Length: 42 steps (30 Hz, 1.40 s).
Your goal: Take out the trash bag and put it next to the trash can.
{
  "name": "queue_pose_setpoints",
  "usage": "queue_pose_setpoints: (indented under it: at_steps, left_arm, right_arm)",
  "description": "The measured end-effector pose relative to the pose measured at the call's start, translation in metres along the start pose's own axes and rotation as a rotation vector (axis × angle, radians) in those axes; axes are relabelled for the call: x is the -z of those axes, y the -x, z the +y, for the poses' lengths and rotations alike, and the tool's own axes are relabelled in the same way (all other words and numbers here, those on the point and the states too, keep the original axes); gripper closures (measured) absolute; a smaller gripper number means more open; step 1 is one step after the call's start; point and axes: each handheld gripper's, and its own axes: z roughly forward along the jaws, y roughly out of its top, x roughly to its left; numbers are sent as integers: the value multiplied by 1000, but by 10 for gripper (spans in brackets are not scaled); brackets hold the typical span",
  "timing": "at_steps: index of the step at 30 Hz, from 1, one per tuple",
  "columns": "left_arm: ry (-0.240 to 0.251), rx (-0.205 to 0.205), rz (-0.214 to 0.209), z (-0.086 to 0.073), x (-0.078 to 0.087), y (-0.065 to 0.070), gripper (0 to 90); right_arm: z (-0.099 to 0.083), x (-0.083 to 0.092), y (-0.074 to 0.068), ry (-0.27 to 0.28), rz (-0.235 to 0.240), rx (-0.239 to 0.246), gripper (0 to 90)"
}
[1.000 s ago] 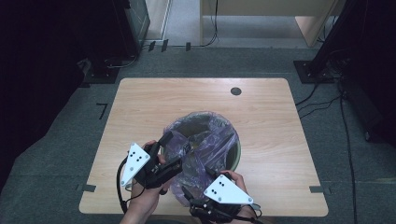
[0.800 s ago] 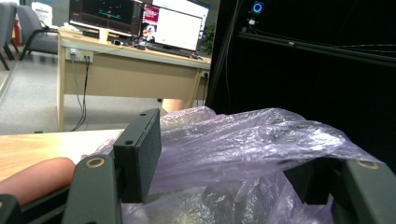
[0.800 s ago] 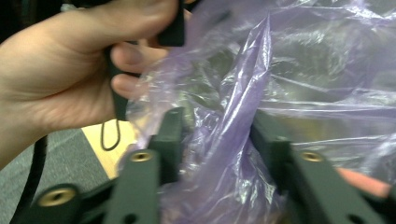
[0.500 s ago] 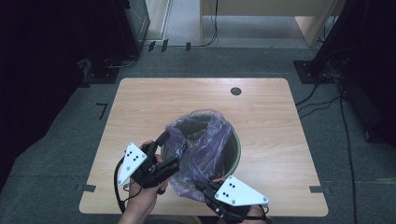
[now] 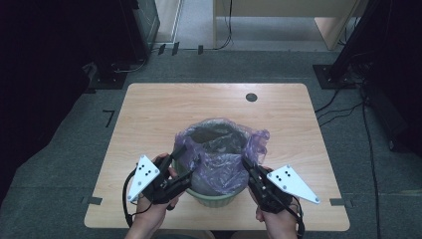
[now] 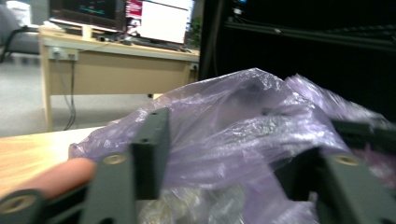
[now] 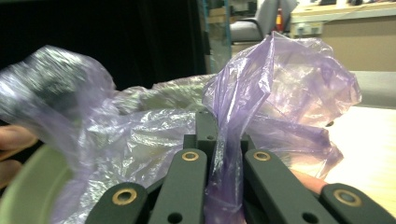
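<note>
A green bin stands near the table's front edge, lined with a thin purple plastic bag whose mouth is spread open. My right gripper is at the bin's right side, shut on a pinched fold of the bag; the film runs up between its jaws. My left gripper is at the bin's left side. Its jaws have just been closing and still stand apart, with loose bag film bulging between them. The bin's green rim lies to the left in the right gripper view.
The wooden table has a round cable hole at its far right. Beyond it are grey carpet, a wooden desk and dark equipment stands on both sides. A finger rests beside the left jaw.
My right gripper shut on the bag's edge and moved from the bin's front to its right side, pulling the film along. The bag's mouth has spread open. The left hand stayed put.
</note>
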Motion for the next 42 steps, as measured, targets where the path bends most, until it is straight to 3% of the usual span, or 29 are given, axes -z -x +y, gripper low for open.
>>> queue_pose_setpoints:
  at_steps: [4, 6, 9, 10, 13, 18, 22, 25, 29, 32, 35, 39, 42]
  left_arm:
    - [-48, -21, -25, 0, -3, 5, 797]
    - [-56, -29, -40, 0, -3, 7, 882]
    - [-58, -46, -90, 1, -1, 12, 900]
    - [-55, -41, -94, 1, -1, 13, 900]
    - [-53, -15, -116, 3, 0, 13, 900]
    - [-53, 23, -158, 4, 1, 12, 899]
    - [-47, 31, -186, 5, 3, 17, 893]
    - [-47, 27, -208, 5, 4, 19, 873]
    - [-30, 18, -217, 3, 6, 19, 801]
    - [-14, 15, -189, 2, 8, 17, 688]
    - [-1, 30, -140, 1, 9, 12, 503]
    - [-3, 45, -96, 1, 10, 6, 359]
    - [-11, 44, -65, 2, 12, 3, 318]
  right_arm:
    - [0, 3, -8, 11, 67, 29, 868]
    - [0, 3, -15, 10, 110, 53, 838]
    - [-2, 2, -27, -5, 171, 100, 725]
    - [-3, 1, -32, -18, 194, 133, 675]
    - [-5, -2, -40, -42, 219, 169, 521]
    - [-5, -8, -53, -91, 224, 235, 352]
    - [-2, -15, -65, -124, 205, 300, 294]
    - [-1, -18, -72, -123, 169, 319, 306]
    - [-2, -20, -78, -109, 131, 346, 585]
    - [-4, -22, -78, -111, 132, 353, 723]
    - [-4, -23, -76, -102, 129, 351, 829]
    - [-4, -26, -74, -88, 106, 362, 876]
    - [-4, -26, -74, -71, 88, 359, 881]
